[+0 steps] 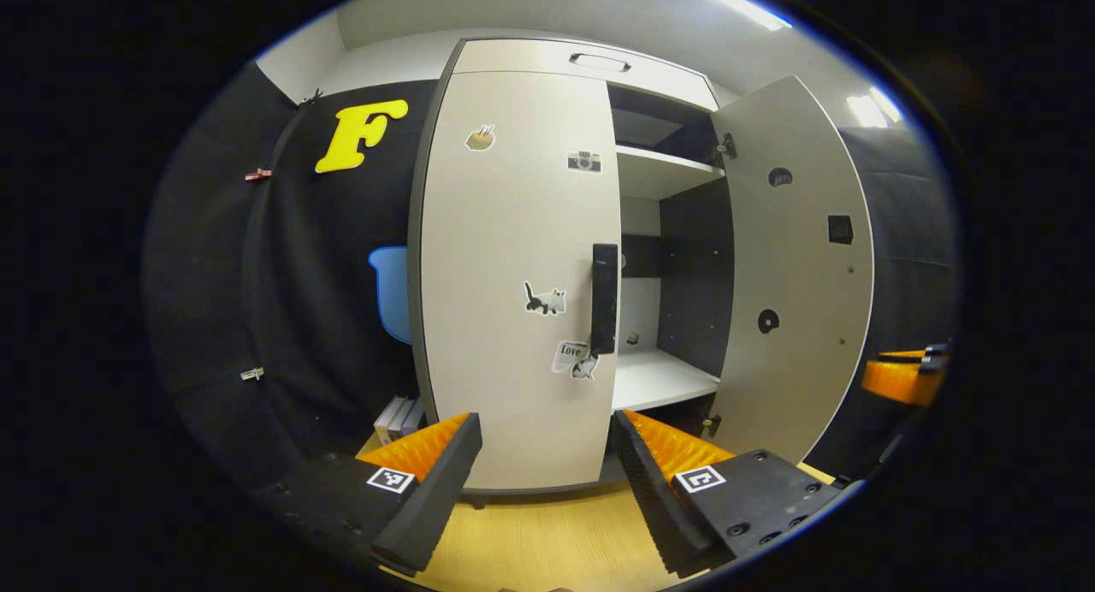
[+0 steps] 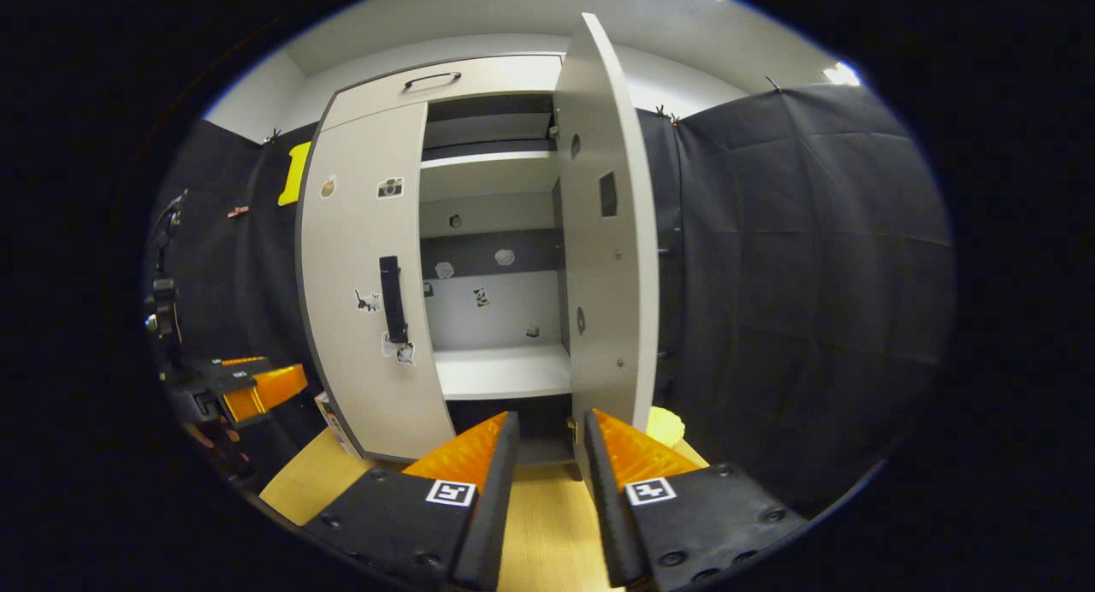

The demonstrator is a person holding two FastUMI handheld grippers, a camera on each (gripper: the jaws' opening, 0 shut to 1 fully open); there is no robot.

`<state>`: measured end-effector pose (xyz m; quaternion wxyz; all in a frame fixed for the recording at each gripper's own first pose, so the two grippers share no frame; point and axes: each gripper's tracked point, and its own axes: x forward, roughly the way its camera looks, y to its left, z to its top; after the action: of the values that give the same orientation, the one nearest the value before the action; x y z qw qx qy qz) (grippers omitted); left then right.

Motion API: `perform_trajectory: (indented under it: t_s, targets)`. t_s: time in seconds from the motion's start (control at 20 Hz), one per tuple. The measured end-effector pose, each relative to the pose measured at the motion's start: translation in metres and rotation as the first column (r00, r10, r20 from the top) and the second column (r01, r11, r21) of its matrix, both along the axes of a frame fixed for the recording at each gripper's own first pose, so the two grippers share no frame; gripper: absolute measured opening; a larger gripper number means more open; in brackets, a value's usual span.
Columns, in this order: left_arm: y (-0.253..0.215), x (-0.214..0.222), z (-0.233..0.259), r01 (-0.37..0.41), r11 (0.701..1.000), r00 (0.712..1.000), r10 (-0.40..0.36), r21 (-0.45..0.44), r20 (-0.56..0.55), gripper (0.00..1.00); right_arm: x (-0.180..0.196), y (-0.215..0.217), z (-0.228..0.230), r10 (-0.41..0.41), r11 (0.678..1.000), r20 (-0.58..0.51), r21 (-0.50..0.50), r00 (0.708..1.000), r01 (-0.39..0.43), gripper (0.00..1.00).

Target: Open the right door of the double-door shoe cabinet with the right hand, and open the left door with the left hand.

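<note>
Left gripper [image 1: 545, 438] fingers spread wide, holding nothing, short of closed left door [image 1: 513, 275], facing its handle [image 1: 604, 298]. Right gripper [image 2: 547, 442] fingers parted, narrow gap, holding nothing, near bottom edge of right door [image 2: 612, 258], which stands swung open. Shelves [image 2: 500, 374] of shoe cabinet [image 1: 556, 57] exposed. Wooden floor [image 1: 547, 532] below.

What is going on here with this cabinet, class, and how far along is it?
A person holds a two-finger tool in each hand in front of a shoe cabinet. The right door already stands swung open, showing the shelves. The left door is shut, its handle untouched. The left tool is open, facing that handle but short of it. The right tool is open, holding nothing.
</note>
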<state>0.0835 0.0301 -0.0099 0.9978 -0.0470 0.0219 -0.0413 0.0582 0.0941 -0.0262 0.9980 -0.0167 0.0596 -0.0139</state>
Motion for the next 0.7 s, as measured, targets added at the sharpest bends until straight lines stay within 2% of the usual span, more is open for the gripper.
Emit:
perform_trajectory:
  t_s: [0.15,0.2,0.45,0.7]
  targets:
    - [-0.002,0.014,0.017,0.026,1.0,0.999,-0.026,-0.013,0.024,0.95,0.004,0.03,-0.007,0.053,0.998,-0.006,-0.014,0.999,-0.053,0.81]
    - [0.0,0.02,0.022,0.016,1.0,0.999,-0.015,-0.012,0.034,0.95,0.009,0.035,-0.004,0.07,0.997,0.008,-0.015,0.998,-0.069,0.99]
    - [-0.018,0.059,0.049,-0.009,1.0,0.998,0.008,0.01,0.067,0.95,0.014,0.049,-0.012,0.147,0.988,0.038,0.04,0.988,-0.149,0.98]
    - [-0.039,0.104,0.064,-0.021,1.0,0.998,0.02,0.01,0.053,0.95,0.021,0.04,-0.03,0.221,0.975,0.015,0.019,0.975,-0.222,0.98]
